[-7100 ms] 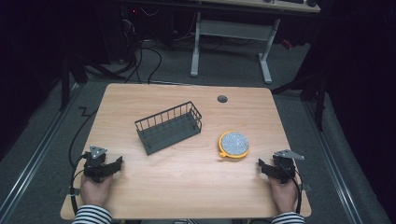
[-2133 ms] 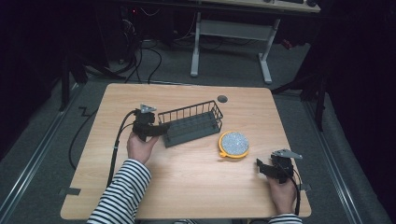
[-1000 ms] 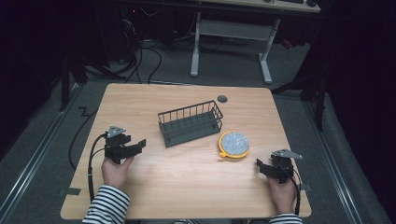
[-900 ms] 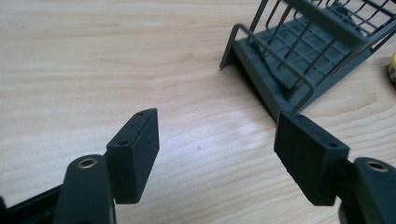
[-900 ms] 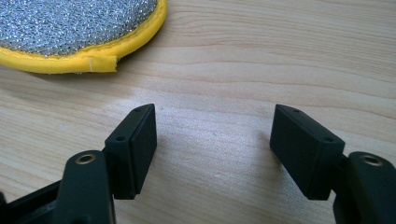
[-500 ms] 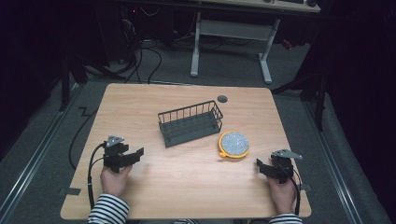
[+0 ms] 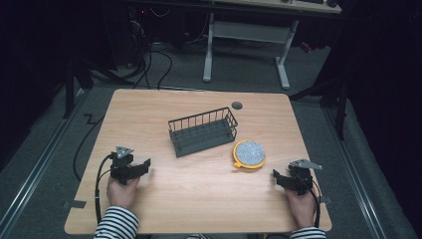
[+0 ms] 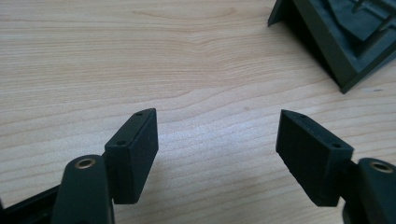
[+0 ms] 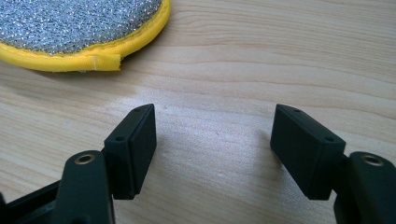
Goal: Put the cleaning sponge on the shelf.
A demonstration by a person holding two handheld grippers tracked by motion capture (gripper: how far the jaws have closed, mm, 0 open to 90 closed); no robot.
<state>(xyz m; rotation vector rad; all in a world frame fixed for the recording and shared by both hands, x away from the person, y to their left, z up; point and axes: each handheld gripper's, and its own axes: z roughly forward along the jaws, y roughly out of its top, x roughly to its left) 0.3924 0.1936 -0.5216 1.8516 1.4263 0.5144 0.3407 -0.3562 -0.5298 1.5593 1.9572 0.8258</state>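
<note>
A dark wire basket (image 7: 202,131) stands upright at the middle of the wooden table (image 7: 164,199); its corner (image 8: 334,42) shows at the top right of the left gripper view. A round scouring pad (image 7: 249,153) with a yellow rim and silver face lies right of the basket, and its edge (image 9: 79,28) fills the top left of the right gripper view. My left gripper (image 7: 144,167) rests open on the table near the left front, empty, its jaws wide apart (image 8: 217,140). My right gripper (image 7: 276,179) rests open near the right front, just short of the pad, empty (image 9: 212,140).
A small dark round grommet (image 7: 237,105) sits in the tabletop near the far edge. Cables (image 7: 87,149) trail off the table's left side. A white desk frame (image 7: 246,47) stands on the floor beyond the table.
Over seven seconds the left gripper went to the basket, which now stands upright farther right, then let go. In the last second it drew back toward the front left edge. The right gripper stayed put.
</note>
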